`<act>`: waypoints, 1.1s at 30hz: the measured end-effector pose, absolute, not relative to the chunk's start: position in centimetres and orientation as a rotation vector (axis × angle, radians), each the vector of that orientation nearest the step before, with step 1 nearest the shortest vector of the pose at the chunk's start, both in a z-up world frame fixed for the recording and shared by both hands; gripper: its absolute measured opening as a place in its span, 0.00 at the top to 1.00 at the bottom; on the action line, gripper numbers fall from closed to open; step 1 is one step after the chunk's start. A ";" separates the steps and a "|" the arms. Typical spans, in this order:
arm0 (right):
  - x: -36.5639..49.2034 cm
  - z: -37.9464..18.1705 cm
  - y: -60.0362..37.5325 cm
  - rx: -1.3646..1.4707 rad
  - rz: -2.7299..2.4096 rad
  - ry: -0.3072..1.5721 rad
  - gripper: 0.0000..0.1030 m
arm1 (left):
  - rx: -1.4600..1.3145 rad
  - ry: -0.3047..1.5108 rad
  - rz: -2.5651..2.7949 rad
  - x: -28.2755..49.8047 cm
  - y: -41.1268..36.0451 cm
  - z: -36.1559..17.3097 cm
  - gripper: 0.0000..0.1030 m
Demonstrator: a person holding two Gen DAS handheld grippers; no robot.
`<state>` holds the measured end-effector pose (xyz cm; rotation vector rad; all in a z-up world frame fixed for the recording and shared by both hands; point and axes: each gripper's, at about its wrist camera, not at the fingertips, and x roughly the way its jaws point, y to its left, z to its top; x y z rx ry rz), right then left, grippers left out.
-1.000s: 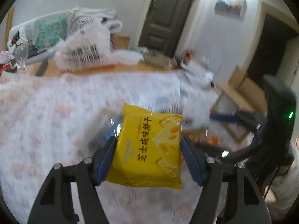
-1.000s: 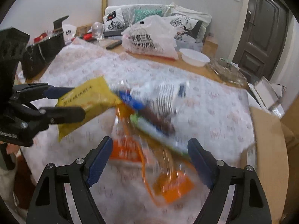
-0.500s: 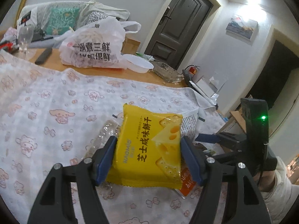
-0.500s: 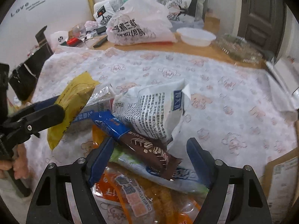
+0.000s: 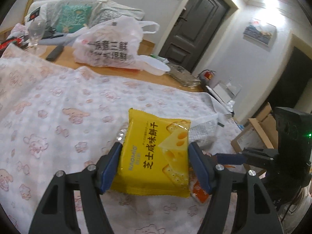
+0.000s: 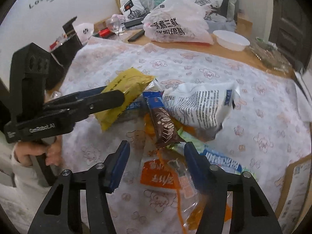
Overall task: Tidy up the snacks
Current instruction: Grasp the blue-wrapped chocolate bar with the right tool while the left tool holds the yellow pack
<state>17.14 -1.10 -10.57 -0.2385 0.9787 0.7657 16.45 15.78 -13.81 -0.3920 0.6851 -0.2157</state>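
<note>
My left gripper (image 5: pixel 154 161) is shut on a yellow cheese-cracker packet (image 5: pixel 156 156) and holds it above the patterned tablecloth (image 5: pixel 58 105). In the right wrist view the left gripper (image 6: pixel 109 97) and the yellow packet (image 6: pixel 124 89) are at the left of a snack pile. The pile holds a white printed bag (image 6: pixel 198 109), a brown-and-blue bar (image 6: pixel 161 124), an orange packet (image 6: pixel 158 173) and a blue-and-white packet (image 6: pixel 220 159). My right gripper (image 6: pixel 156 163) is open, low over the orange packet, holding nothing. It also shows at the right in the left wrist view (image 5: pixel 230 159).
At the table's far side lie a white plastic shopping bag (image 6: pixel 175 27), a white bowl (image 6: pixel 231 40), a wine glass (image 6: pixel 115 24), a remote (image 6: pixel 136 36) and a clear tray (image 6: pixel 271 55). A cardboard box (image 6: pixel 296 183) stands off the right edge. A dark door (image 5: pixel 195 25) is behind.
The left gripper kept hold of the yellow packet and swung its view to the right. The right gripper dropped closer over the snack pile.
</note>
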 end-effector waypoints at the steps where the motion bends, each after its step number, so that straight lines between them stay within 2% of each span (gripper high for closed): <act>1: 17.4 -10.6 -0.9 -0.248 0.760 0.975 0.48 | -0.395 0.687 -0.205 16.4 16.0 -13.9 0.35; 8: 18.5 -10.6 1.0 -0.389 0.728 0.901 0.48 | -0.430 0.682 -0.153 16.1 17.4 -14.3 0.35; 19: 19.9 -11.9 3.6 -0.427 0.745 0.942 0.49 | -0.476 0.701 -0.108 16.6 18.6 -15.1 0.35; 22: 20.6 -12.5 4.0 -0.419 0.719 0.974 0.59 | -0.479 0.703 -0.106 16.5 18.6 -15.2 0.35; 25: 19.9 -12.1 4.1 -0.388 0.748 0.958 0.83 | -0.481 0.701 -0.108 16.4 18.7 -15.2 0.35; 26: 19.4 -11.8 4.2 -0.409 0.737 0.939 0.86 | -0.481 0.701 -0.107 16.4 18.7 -15.2 0.35; 28: 18.7 -11.3 4.2 -0.412 0.750 0.928 0.90 | -0.482 0.701 -0.110 16.4 18.7 -15.2 0.35; 33: 16.8 -11.0 4.0 -0.398 0.797 0.959 0.90 | -0.481 0.698 -0.114 16.1 18.7 -15.1 0.35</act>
